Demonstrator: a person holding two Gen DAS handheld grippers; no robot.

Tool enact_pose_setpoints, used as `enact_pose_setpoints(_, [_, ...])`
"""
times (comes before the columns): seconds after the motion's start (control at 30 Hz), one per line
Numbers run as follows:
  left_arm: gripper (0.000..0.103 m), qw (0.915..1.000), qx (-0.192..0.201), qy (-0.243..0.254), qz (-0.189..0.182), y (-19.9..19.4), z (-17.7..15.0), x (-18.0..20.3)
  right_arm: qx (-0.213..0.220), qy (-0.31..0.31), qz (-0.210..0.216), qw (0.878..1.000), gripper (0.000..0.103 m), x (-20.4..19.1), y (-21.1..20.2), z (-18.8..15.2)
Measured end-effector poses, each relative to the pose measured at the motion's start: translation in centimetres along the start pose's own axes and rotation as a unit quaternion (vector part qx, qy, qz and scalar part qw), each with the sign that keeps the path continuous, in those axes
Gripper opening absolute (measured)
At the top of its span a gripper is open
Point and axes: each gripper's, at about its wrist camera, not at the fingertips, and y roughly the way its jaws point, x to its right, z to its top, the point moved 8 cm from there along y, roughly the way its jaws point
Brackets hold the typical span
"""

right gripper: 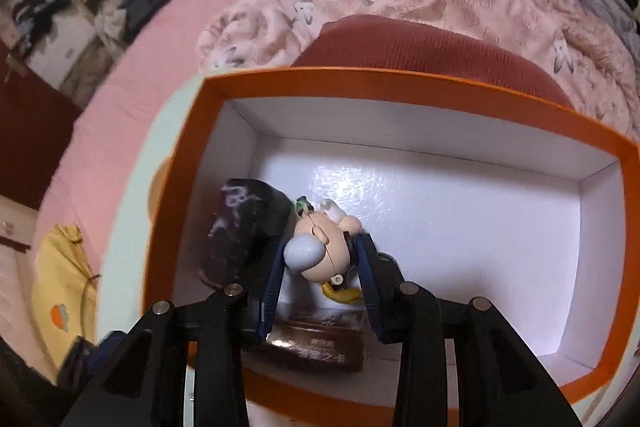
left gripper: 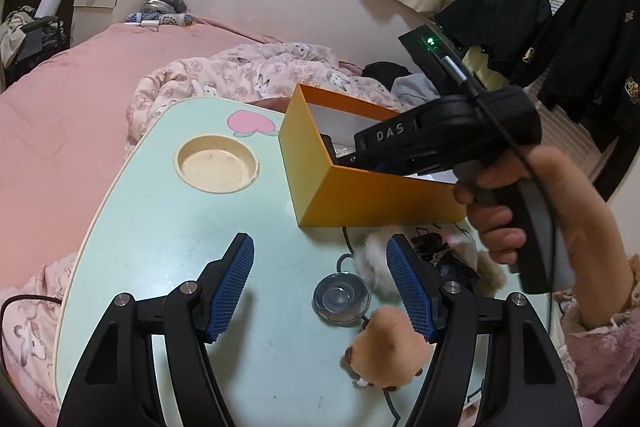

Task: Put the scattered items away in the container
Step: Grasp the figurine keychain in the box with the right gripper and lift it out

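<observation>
Setting: a pale green lap table (left gripper: pixel 168 227) is sitting on a pink bed, with an orange box (left gripper: pixel 320 183), white inside, standing on its far side.

Right gripper (right gripper: pixel 320 267): it is pointing steeply down into the box, and its blue pads are holding a small cartoon figurine (right gripper: pixel 316 251) between them. The fingers are set narrow around the toy's head.

Already in the box: a dark rounded case (right gripper: pixel 244 231) is lying by the left wall, touching the figurine, and a brown packet (right gripper: pixel 316 343) is resting under the fingers near the front wall.

Left gripper (left gripper: pixel 320 287): it is hovering low over the table, its fingers standing fairly wide with nothing between the pads.

Still on the table: a small clear dish (left gripper: pixel 340 297) is lying between the left fingers, and a tan plush toy (left gripper: pixel 384 351) is lying just beside the right finger.

Step in hand: releasing the figurine into the box, as I read it.

Doing it well: lowering the toy until it is nearly resting on the floor, then opening the fingers fully and lifting straight up, so the pads are not dragging it or nudging the case.
</observation>
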Motion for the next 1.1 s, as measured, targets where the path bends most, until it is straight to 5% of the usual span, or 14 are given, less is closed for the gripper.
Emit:
enact_pose_setpoints(0.17, [0.069, 1.0000, 0.000, 0.001, 0.004, 0.0, -0.1, -0.1, 0.040, 0.019, 0.019, 0.999, 0.034, 1.0, -1.9, 0.8])
enact_pose_setpoints(0.33, [0.069, 1.0000, -0.002, -0.002, 0.008, 0.1, -0.3, -0.4, 0.120, 0.023, 0.052, 0.991, 0.034, 1.2, -8.2, 1.1])
enact_pose_setpoints(0.57, [0.069, 0.9999, -0.009, -0.004, 0.011, 0.5, -0.5, -0.6, 0.183, 0.002, 0.102, 0.978, 0.035, 1.0, -15.7, -4.5])
enact_pose_setpoints(0.9, [0.069, 0.9997, -0.021, 0.002, 0.014, 1.2, -1.0, 0.1, 0.120, 0.057, 0.133, 0.982, 0.035, 4.7, -9.9, -16.0])
enact_pose_setpoints(1.1, [0.069, 0.9997, -0.018, 0.017, 0.005, 0.9, -0.8, 1.4, 0.149, 0.039, 0.063, 0.986, 0.036, 5.7, -8.6, -16.7])
